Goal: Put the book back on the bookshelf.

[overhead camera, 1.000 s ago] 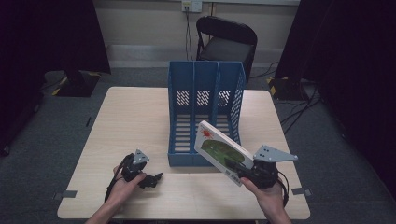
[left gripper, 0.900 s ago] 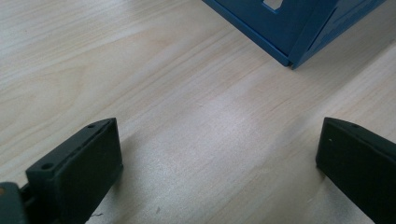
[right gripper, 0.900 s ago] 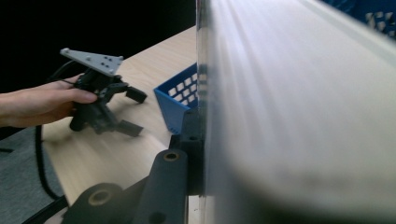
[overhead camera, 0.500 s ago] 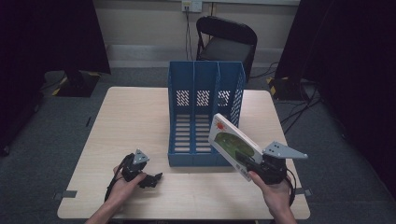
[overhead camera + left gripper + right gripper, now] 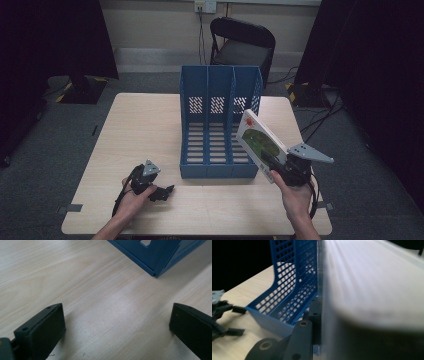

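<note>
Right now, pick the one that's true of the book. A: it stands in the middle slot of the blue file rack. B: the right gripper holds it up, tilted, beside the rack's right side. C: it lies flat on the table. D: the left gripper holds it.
B: the high view shows the book clamped in the right gripper, raised and tilted just right of the blue file rack; the left gripper rests open on the table.

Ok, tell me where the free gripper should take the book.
Judging by its pose, the top edge, from above and from the left. The book stands tilted, its lower corner clamped in the right gripper, so the upper edge is bare. The left gripper rests open on the table, left of the blue rack.
</note>
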{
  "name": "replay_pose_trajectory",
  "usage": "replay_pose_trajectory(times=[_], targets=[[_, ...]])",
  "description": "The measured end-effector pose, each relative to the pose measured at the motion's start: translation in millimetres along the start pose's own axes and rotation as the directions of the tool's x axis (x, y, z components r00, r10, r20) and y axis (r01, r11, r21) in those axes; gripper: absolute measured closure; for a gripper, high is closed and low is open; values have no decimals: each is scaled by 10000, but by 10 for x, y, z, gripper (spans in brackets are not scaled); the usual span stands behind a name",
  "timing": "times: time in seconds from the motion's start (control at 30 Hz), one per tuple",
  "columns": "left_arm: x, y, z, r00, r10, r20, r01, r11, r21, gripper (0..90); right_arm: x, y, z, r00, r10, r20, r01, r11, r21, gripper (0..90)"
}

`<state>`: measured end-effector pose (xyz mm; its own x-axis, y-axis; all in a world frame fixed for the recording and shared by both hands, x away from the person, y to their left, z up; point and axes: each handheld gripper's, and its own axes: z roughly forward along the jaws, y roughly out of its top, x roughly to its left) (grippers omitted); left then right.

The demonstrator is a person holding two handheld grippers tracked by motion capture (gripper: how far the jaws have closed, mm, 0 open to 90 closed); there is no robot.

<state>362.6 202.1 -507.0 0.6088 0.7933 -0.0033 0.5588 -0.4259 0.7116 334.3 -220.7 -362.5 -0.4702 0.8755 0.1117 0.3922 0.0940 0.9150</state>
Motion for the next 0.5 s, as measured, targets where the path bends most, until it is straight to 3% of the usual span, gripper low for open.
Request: replay_pose_trajectory(times=[0.27, 0.5], targets=[[-8, 5, 7, 10000, -31, 29, 32, 10000, -21, 0, -103, 89, 206, 9981, 181, 586, -184, 9998, 46, 766], [-8, 5, 7, 10000, -28, 29, 28, 10000, -17, 0, -129, 147, 448, 9940, 41, 1091, -57, 9999, 142, 766]])
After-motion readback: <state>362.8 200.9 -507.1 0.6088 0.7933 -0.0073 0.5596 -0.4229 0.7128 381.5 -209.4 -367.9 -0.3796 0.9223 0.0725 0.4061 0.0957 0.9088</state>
